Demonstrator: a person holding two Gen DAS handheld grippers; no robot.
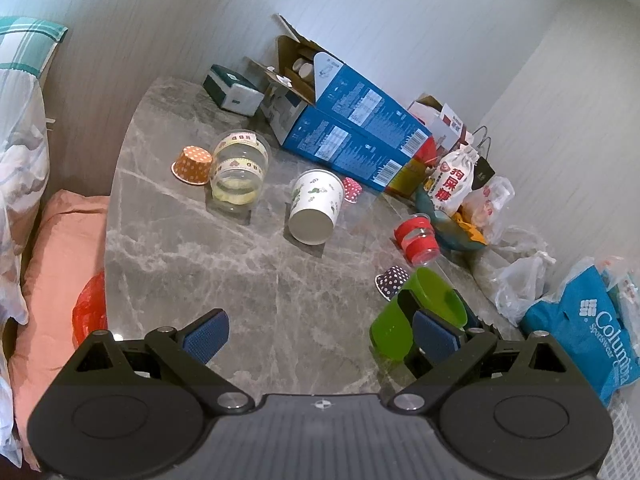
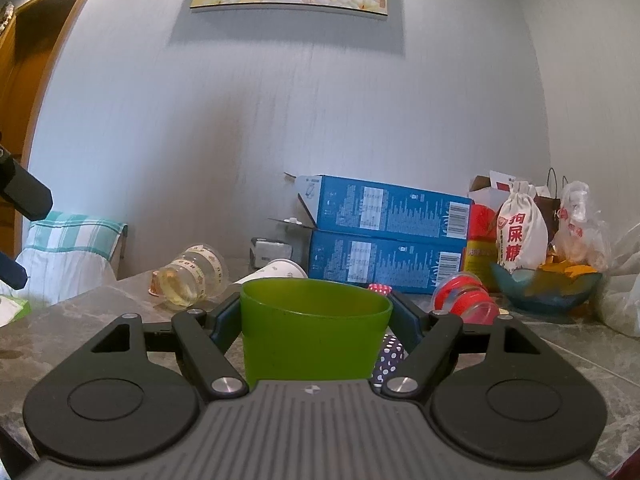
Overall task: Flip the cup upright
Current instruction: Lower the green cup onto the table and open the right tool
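Observation:
A green plastic cup (image 2: 314, 330) stands upright between the fingers of my right gripper (image 2: 316, 314), which is shut on it just above the marble table (image 2: 80, 320). The same green cup (image 1: 416, 312) shows in the left wrist view at lower right, with the right gripper's black finger across it. My left gripper (image 1: 320, 338) is open and empty above the table's near edge. A white paper cup (image 1: 316, 206) with green prints lies on its side mid-table. A clear plastic cup (image 1: 239, 172) lies on its side to the left.
An orange dotted cupcake liner (image 1: 193, 165), a dark dotted liner (image 1: 392, 281) and a red dotted liner (image 1: 352, 189) sit on the table. A red-banded jar (image 1: 417, 238), stacked blue boxes (image 1: 356, 136), a snack bowl and plastic bags crowd the right and back. A pink cushion (image 1: 56, 264) lies left.

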